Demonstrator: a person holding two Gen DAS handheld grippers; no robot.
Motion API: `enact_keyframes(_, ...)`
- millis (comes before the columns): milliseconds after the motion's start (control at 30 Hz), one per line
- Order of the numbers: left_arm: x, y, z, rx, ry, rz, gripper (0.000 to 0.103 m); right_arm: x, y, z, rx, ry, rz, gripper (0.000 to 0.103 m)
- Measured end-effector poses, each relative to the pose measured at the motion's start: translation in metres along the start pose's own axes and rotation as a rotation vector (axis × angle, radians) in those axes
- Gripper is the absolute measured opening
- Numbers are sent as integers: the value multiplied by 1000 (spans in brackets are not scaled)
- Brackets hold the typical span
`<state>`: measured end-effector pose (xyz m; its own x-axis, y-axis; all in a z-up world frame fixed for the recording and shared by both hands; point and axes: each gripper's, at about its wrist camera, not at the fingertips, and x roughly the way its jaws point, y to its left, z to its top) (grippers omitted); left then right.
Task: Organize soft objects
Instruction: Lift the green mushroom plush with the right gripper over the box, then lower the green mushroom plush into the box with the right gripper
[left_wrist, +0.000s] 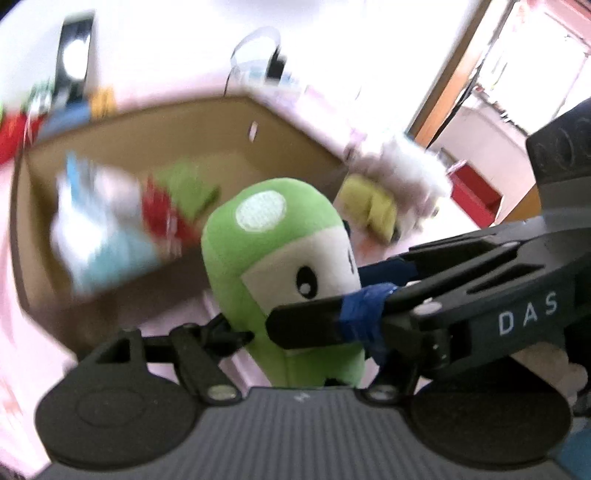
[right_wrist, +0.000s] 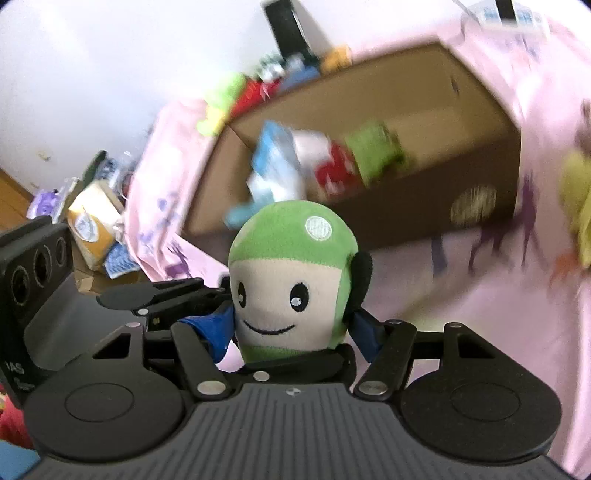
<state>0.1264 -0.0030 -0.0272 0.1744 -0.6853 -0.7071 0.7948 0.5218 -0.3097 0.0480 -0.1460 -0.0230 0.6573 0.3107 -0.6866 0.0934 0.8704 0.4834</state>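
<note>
1. Between the blue-taped fingers (right_wrist: 218, 332) of the right hand-held gripper (right_wrist: 291, 328) sits a green plush doll (right_wrist: 291, 280), in front of the cardboard box (right_wrist: 424, 110); the pads press both sides of its head, so it is held.
2. The doll has a rounded green cap with a white embroidered disc, a cream face, black oval eyes, a stitched smile and a black pad at one ear.
3. The left hand-held gripper (left_wrist: 255, 332) has the same doll (left_wrist: 280, 266) between its fingers. Only the tip of one finger shows beside the doll's body, and the right hand-held gripper's taped finger (left_wrist: 314, 321) crosses in front, so I cannot tell whether its pads press the plush.
4. The doll is nearer the cameras than the box, above the pink printed cloth (right_wrist: 517, 314) on which the box stands.
5. Inside the box lie blurred soft things: a light-blue and white one (right_wrist: 277, 166), a red one (right_wrist: 336, 173) and a green one (right_wrist: 376, 155); their shapes cannot be made out.
6. To the right of the box, a yellow plush (left_wrist: 369, 210) and a white fluffy one (left_wrist: 402, 173) are smeared by blur.
7. The doll's lower body is hidden behind the gripper housings.
</note>
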Motion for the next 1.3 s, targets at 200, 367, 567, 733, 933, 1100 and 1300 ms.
enact_keyframes(200,8,7,79,44,-94,19,69,-19,-8,70,-62,-112,-20,51)
enact_keyframes(367,63,41,135,-46,-51,12,69,6,-40,132,-39,-102,-62,50)
enact_keyframes(567,145,91,147,-323,97,-48,68,65,-87,168,-16,49,-142,48)
enact_keyframes(733,179,97,141,-389,205,7,70,103,-83,172,-107,124,-252,47)
enact_keyframes(933,179,110,126,-473,263,62,70,137,-66,176,-229,177,-397,47)
enact_keyframes(1100,159,107,121,-407,275,130,70,153,-57,169,-302,238,-418,48)
enact_keyframes(1300,143,121,104,-417,303,140,73,165,-66,165,-191,327,-257,47)
